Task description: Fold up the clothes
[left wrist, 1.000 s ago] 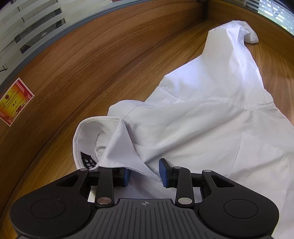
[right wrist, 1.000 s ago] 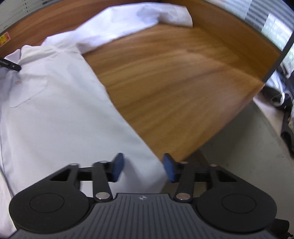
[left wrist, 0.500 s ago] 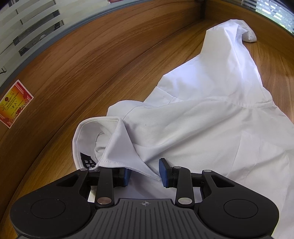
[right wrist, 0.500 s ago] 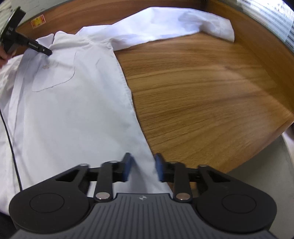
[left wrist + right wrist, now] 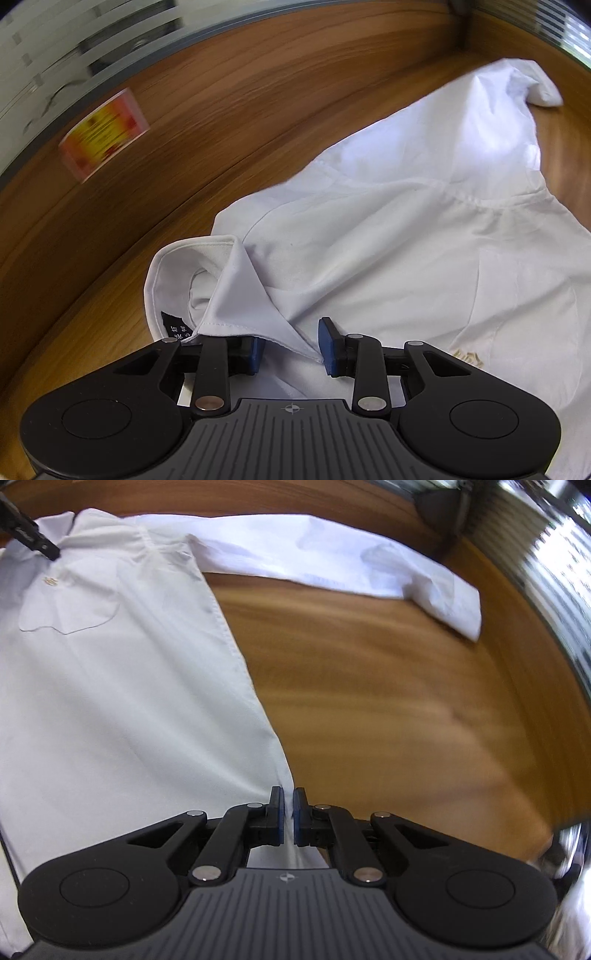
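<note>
White shirt (image 5: 110, 686) hem is clenched in the right claw (image 5: 289, 814); left claw (image 5: 290, 345) grasps its collar (image 5: 236, 295).

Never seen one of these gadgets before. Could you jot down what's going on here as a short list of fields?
Garment: white shirt, spread front up
Surface: wooden table
Left gripper: at the collar, fabric lying between its parted fingers
Right gripper: fingers pinched shut on the shirt's side edge near the hem
Sleeve: stretched out sideways across the table
Extra: red and yellow sticker on the wood
</note>
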Action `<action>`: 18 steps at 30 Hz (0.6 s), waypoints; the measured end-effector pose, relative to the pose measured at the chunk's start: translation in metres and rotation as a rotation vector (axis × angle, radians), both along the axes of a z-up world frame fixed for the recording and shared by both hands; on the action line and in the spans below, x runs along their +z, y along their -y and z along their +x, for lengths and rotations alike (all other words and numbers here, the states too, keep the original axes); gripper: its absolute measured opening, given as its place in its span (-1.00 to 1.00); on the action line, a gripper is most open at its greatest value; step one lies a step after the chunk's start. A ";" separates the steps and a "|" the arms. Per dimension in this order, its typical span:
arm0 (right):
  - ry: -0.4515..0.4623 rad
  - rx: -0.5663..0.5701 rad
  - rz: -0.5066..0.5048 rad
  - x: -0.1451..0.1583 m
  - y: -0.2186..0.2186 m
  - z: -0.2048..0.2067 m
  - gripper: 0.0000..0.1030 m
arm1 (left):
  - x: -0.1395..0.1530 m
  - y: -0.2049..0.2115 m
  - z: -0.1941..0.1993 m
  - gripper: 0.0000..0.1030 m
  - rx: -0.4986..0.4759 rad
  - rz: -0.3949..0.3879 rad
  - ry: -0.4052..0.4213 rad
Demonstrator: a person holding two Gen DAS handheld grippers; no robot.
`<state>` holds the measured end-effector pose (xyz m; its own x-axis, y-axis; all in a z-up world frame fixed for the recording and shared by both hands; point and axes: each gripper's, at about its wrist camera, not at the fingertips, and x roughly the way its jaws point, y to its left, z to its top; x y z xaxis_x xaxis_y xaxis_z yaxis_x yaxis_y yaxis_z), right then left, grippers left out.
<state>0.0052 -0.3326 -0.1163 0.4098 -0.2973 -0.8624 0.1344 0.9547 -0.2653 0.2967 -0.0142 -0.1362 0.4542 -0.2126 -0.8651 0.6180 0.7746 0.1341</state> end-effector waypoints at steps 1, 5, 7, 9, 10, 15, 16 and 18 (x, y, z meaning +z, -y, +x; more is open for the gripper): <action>-0.004 0.025 -0.009 0.000 0.006 0.008 -0.91 | 0.000 -0.002 -0.002 -0.32 0.019 0.000 -0.001; -0.016 0.120 -0.040 0.001 0.030 0.041 -0.91 | 0.002 -0.010 -0.009 -0.33 0.107 -0.005 -0.012; -0.021 0.167 -0.048 0.001 0.042 0.058 -0.91 | 0.003 -0.014 -0.013 -0.33 0.158 -0.010 -0.024; -0.025 0.218 -0.056 0.001 0.053 0.076 -0.91 | 0.004 -0.016 -0.019 -0.33 0.204 -0.011 -0.033; -0.028 0.247 -0.062 0.001 0.058 0.084 -0.91 | 0.005 -0.018 -0.023 -0.33 0.227 -0.011 -0.037; -0.040 0.401 -0.099 0.002 0.072 0.130 -0.91 | 0.007 -0.033 -0.047 -0.33 0.356 -0.027 -0.058; -0.042 0.432 -0.110 0.001 0.071 0.139 -0.91 | 0.007 -0.037 -0.053 -0.33 0.380 -0.031 -0.062; -0.043 0.493 -0.132 0.001 0.067 0.158 -0.91 | 0.008 -0.044 -0.065 -0.33 0.427 -0.037 -0.065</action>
<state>0.1634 -0.3995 -0.1154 0.4936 -0.1852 -0.8498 -0.3369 0.8601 -0.3831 0.2317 0.0299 -0.1285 0.4529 -0.0487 -0.8902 0.2471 0.9662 0.0728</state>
